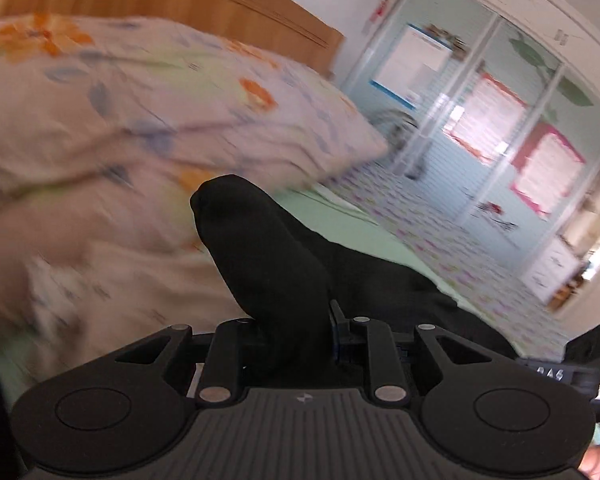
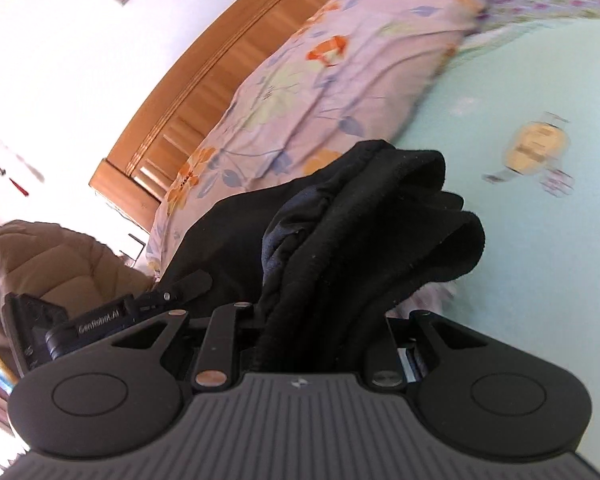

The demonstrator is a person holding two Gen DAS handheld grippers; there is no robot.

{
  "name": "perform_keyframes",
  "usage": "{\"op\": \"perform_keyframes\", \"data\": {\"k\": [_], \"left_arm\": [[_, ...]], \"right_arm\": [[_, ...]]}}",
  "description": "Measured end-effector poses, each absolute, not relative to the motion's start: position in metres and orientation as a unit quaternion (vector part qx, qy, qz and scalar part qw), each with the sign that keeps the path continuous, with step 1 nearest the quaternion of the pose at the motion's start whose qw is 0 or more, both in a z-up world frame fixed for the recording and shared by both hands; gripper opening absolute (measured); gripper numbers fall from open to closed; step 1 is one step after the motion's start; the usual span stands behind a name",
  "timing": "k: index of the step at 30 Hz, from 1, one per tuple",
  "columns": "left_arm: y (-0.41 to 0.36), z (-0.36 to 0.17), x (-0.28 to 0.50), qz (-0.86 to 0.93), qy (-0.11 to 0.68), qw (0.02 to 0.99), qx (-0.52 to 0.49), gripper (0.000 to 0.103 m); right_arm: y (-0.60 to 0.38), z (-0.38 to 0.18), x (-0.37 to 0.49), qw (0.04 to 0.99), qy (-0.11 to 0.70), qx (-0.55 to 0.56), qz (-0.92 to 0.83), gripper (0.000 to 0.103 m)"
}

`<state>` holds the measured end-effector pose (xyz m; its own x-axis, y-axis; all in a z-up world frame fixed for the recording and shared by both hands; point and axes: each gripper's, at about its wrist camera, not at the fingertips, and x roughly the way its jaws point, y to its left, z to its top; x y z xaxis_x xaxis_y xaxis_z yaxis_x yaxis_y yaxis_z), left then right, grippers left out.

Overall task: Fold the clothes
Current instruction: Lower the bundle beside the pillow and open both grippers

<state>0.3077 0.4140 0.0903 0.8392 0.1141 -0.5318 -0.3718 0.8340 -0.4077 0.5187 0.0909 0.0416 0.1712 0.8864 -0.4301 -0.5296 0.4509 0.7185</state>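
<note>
Folding barely begun, by the look of it: black soft fabric garment (image 1: 268, 256) lifted off the pale green bed sheet (image 2: 500, 92), bunched rather than flattened, near the floral pillow (image 1: 148, 112). Left gripper (image 1: 296, 344) jaws narrow, clamped on one fold; right gripper (image 2: 312, 344) likewise, pinching a thick bundle (several layers).
</note>
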Motion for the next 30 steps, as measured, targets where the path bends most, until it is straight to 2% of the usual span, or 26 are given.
{"op": "perform_keyframes", "data": {"k": [2,3,5,7,11,13,14,20,23,28,30], "left_arm": [[0.451,0.060,0.312,0.198,0.284,0.897,-0.275,0.041],[0.470,0.044,0.314,0.232,0.301,0.880,-0.285,0.052],[0.489,0.007,0.313,0.278,0.340,0.851,-0.287,0.052],[0.492,-0.013,0.304,0.288,0.346,0.845,-0.288,0.082],[0.468,-0.006,0.284,0.297,0.324,0.864,-0.247,0.089],[0.460,-0.002,0.272,0.318,0.304,0.870,-0.222,0.099],[0.456,0.003,0.266,0.330,0.296,0.871,-0.212,0.098],[0.409,0.009,0.241,0.349,0.290,0.877,-0.156,0.099],[0.357,0.008,0.239,0.327,0.296,0.892,-0.105,0.099],[0.238,0.003,0.226,0.240,0.329,0.912,-0.037,0.100],[0.185,0.002,0.216,0.203,0.336,0.919,-0.019,0.102]], "right_arm": [[0.129,0.030,0.533,0.739,0.432,0.197,0.478,0.031],[0.146,0.014,0.541,0.745,0.447,0.185,0.459,0.042],[0.158,-0.030,0.550,0.756,0.496,0.152,0.398,0.053],[0.147,-0.072,0.548,0.763,0.524,0.138,0.353,0.053],[0.080,-0.089,0.529,0.757,0.495,0.214,0.369,0.060],[0.049,-0.079,0.518,0.781,0.463,0.223,0.355,0.065],[0.035,-0.074,0.515,0.790,0.448,0.232,0.350,0.069],[-0.037,-0.046,0.461,0.797,0.404,0.271,0.357,0.069],[-0.067,-0.035,0.411,0.813,0.378,0.259,0.359,0.069],[-0.120,-0.018,0.310,0.873,0.321,0.179,0.320,0.071],[-0.147,-0.016,0.266,0.893,0.304,0.151,0.297,0.076]]}}
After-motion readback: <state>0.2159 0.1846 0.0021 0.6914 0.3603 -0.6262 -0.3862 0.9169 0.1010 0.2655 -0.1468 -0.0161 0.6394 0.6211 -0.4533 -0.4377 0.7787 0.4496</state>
